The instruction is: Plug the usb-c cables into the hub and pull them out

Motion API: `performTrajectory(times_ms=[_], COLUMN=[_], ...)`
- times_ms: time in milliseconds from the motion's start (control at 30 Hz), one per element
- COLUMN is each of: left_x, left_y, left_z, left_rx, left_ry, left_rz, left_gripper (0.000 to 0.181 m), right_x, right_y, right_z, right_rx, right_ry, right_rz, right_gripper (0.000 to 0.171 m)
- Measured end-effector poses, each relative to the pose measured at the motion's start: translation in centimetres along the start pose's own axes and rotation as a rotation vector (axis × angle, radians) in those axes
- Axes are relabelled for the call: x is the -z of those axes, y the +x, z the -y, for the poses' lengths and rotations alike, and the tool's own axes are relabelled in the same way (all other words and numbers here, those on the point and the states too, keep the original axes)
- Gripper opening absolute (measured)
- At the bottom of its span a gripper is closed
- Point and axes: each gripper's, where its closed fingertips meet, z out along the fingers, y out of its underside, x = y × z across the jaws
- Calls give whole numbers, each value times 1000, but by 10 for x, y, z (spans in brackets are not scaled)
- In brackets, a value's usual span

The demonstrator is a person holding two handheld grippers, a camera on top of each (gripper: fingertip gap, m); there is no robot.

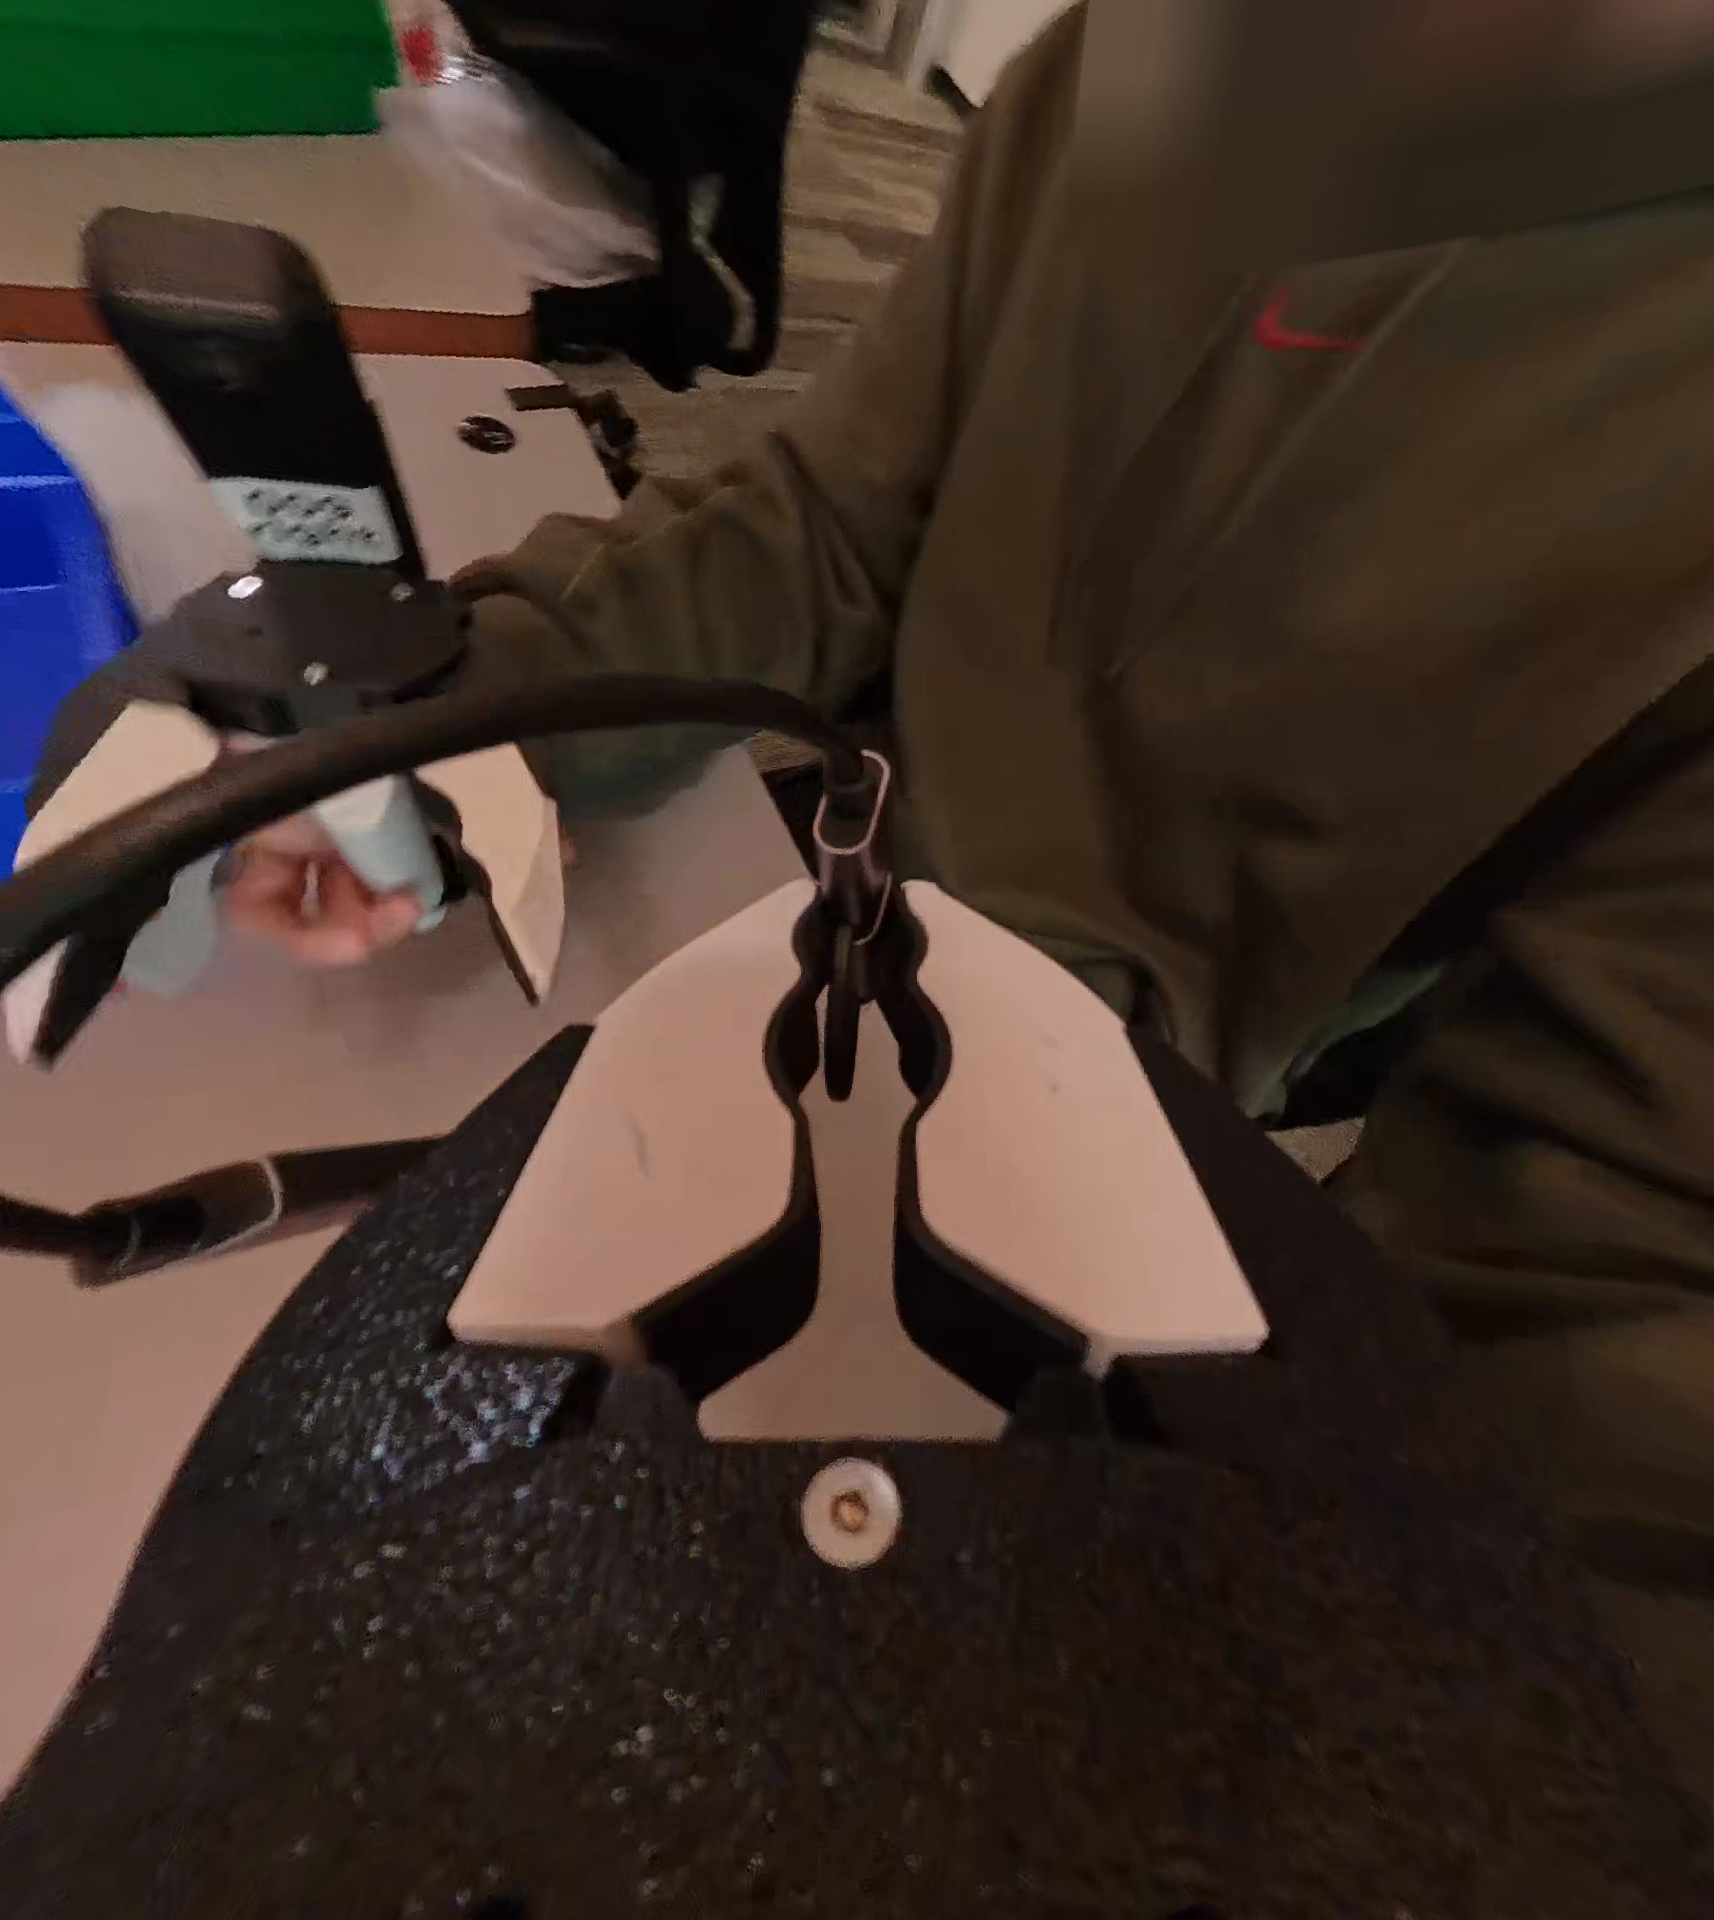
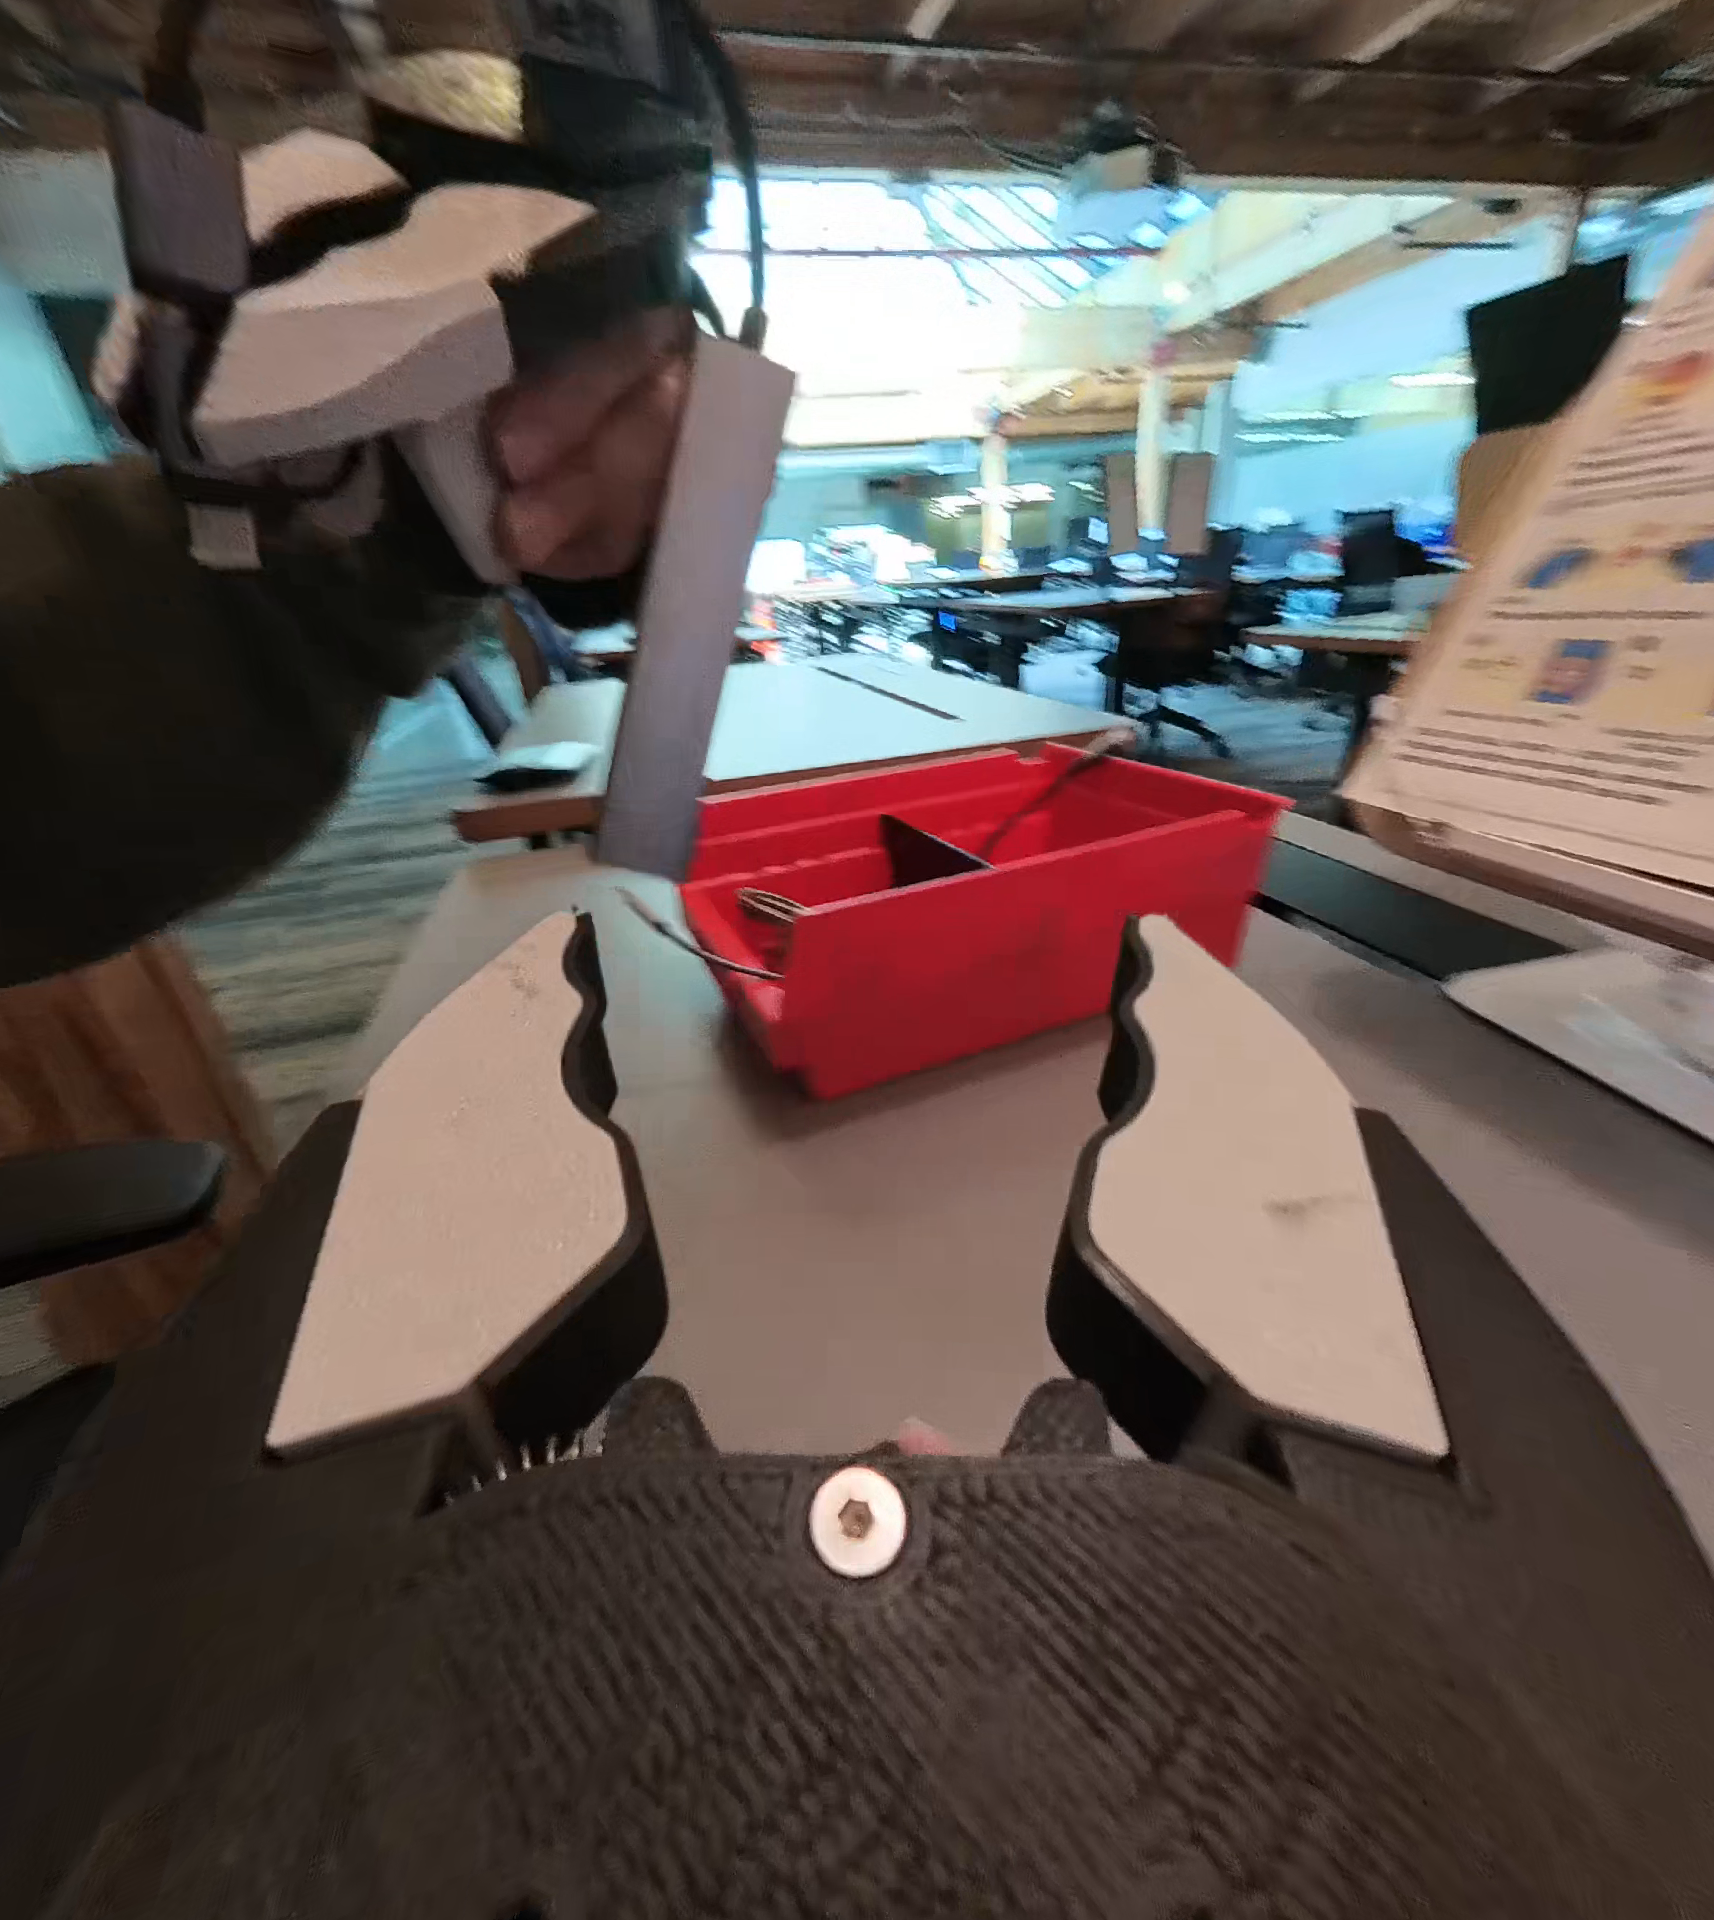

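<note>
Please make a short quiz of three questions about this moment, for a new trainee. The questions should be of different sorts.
1. True or false: the left gripper is shut on the plug of a black cable.
2. Multiple choice: the right gripper is A) open and empty, B) shut on a cable, C) shut on the bin.
3. Fill in: the bin on the table ahead of the right gripper is coloured ____.

Key: 1 true; 2 A; 3 red.
</note>
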Motion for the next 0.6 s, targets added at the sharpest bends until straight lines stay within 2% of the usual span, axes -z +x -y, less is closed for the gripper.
performTrajectory(times_ms=[133, 233, 333, 367, 467, 600], left_x=[-35, -51, -61, -63, -68, -63], left_y=[3, 3, 6, 6, 6, 7], left_z=[-3, -4, -4, -5, -9, -10], left_rx=[-46, -71, -77, -79, -74, -82], left_ry=[-22, -13, 18, 19, 5, 27], left_rz=[-58, -69, -100, -106, -102, -69], left_gripper=[10, 10, 10, 10, 9, 9], right_x=[-9, -14, -20, -21, -23, -20], right_y=[-26, -27, -36, -38, -48, -32], right_z=[5, -4, -21, -25, -31, -27], right_rx=[-72, -76, -18, 17, 104, 195], right_ry=[94, 55, -41, -62, -91, -105], right_rz=[122, 103, 121, 120, 157, 46], right_gripper=[85, 83, 72, 66, 24, 23])
